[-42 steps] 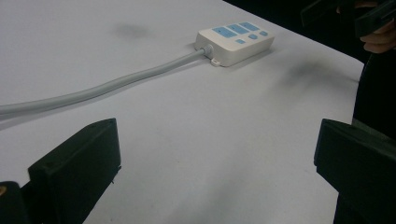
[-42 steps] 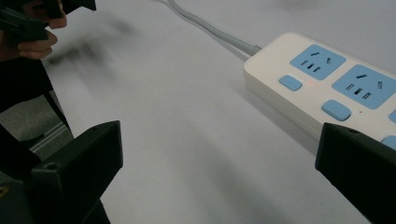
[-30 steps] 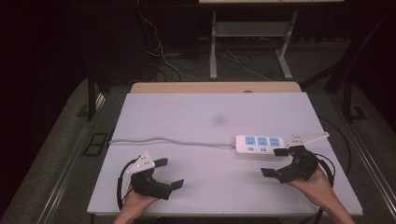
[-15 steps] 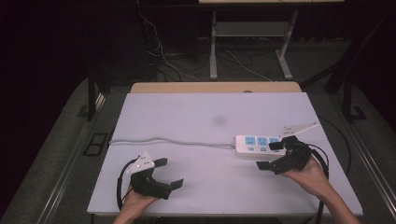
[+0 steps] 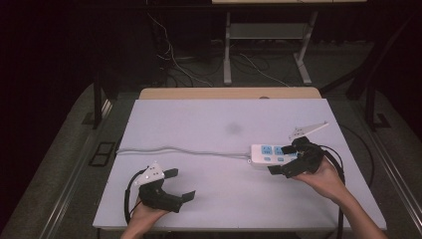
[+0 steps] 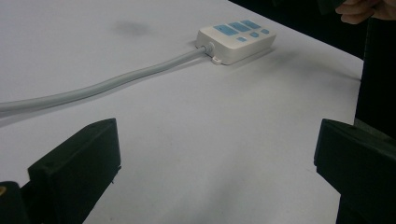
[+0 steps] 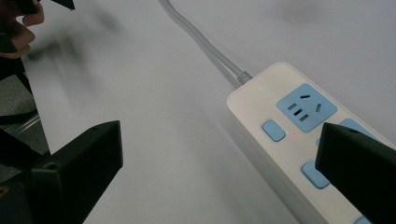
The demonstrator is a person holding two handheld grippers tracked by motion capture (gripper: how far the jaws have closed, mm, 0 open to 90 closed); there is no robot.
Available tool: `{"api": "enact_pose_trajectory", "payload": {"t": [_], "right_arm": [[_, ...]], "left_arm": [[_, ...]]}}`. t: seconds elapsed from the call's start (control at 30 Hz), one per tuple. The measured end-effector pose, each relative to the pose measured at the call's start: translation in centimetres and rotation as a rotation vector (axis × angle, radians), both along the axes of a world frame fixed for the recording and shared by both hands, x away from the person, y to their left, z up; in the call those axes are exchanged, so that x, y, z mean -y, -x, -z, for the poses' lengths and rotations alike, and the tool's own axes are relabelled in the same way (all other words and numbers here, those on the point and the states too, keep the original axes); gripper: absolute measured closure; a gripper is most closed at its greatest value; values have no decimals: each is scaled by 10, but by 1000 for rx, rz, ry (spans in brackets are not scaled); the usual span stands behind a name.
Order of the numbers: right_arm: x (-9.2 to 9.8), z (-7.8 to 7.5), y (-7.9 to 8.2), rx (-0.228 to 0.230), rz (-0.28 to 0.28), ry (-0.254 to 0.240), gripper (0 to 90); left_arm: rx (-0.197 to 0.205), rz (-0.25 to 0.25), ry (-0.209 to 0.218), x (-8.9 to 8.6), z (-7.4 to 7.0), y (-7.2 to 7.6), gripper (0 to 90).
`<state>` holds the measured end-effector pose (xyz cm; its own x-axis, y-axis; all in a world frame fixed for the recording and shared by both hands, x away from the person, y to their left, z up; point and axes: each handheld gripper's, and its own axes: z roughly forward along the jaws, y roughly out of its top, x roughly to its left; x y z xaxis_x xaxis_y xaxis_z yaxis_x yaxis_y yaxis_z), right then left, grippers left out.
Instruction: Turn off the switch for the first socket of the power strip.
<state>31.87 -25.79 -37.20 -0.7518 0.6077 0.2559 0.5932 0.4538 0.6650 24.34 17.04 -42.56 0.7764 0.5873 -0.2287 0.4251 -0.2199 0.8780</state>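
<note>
Nearest the bottom edge of the high view, a person's left hand [image 5: 142,215] holds the left hand-held gripper [image 5: 180,185] low over the white worktop [image 5: 214,194], at the lower left of the frame; its two black jaws are spread wide, with bare surface between them, and a grey three-cornered plate sits on top of it. In the left gripper view the same jaws stand far apart at the bottom corners, nothing between them. Further up and to the right, the right hand [image 5: 323,177] brings the right hand-held gripper [image 5: 282,160] up against the near right end of a white power strip [image 5: 264,153] with blue sockets and buttons. Its jaws are spread too: in the right gripper view one jaw hangs over the strip's blue buttons at the lower right of the frame and the other stands off to the lower left above the bare worktop, so nothing is pinched. A small red light [image 7: 294,135] glows on the strip beside a blue switch. The power strip lies right of centre on the worktop, and its grey cable [image 5: 174,150] runs leftward to the worktop's left edge. Beyond the far edge, at the top of the high view, a tangle of wires [image 5: 249,62] lies on the dark floor near some metal legs.
</note>
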Motion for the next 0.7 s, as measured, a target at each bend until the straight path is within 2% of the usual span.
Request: {"api": "enact_pose_trajectory", "payload": {"t": [0.7], "right_arm": [[-11, 0, -26, -22, 8, 42, 5]], "left_arm": [[-2, 2, -1, 1, 1, 0, 0]]}}
